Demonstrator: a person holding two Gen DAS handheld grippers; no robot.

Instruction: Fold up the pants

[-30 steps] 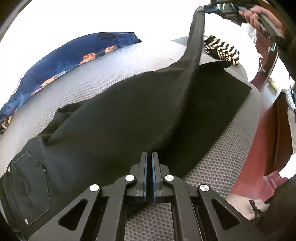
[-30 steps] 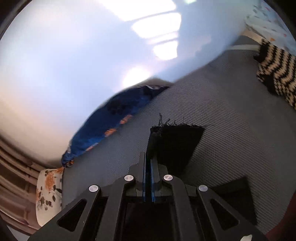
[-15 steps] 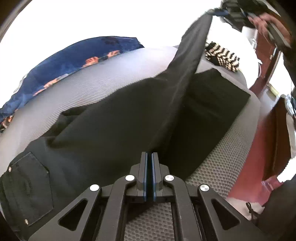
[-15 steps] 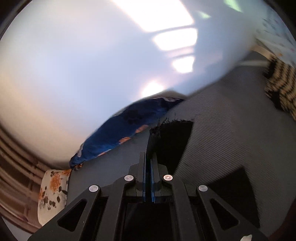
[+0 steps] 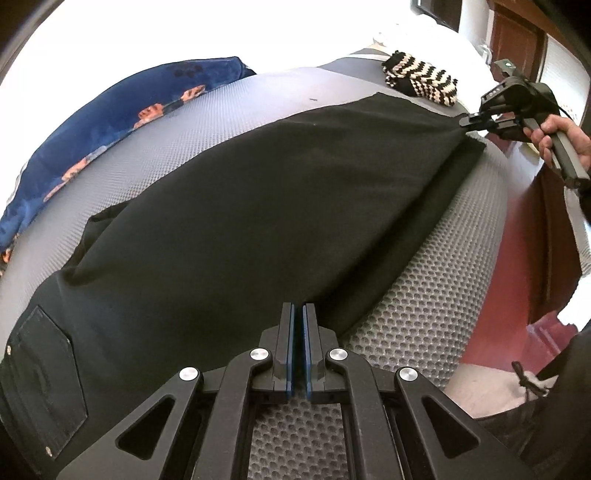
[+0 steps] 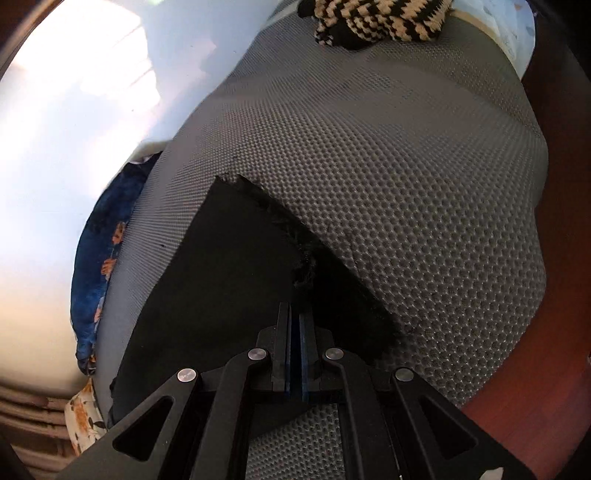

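Note:
Black pants (image 5: 229, 221) lie across a grey honeycomb mat (image 5: 424, 314), waist and back pocket (image 5: 40, 373) at the near left, legs running to the far right. The upper leg now lies over the lower one. My left gripper (image 5: 298, 314) is shut on the pants' near edge. My right gripper (image 5: 466, 122), held by a hand at the far right, is shut on the frayed hem of the upper leg. In the right wrist view that gripper (image 6: 295, 314) pinches the hem (image 6: 306, 258) low over the mat (image 6: 406, 184).
A blue patterned cushion (image 5: 110, 122) lies along the mat's far left edge. A black-and-cream striped knit item (image 5: 421, 79) sits at the far end, also in the right wrist view (image 6: 376, 18). Red-brown floor (image 5: 517, 266) runs along the mat's right side.
My right gripper has brought the raised pant leg down and to the right, laying it over the other leg. My left gripper has stayed shut at the near edge.

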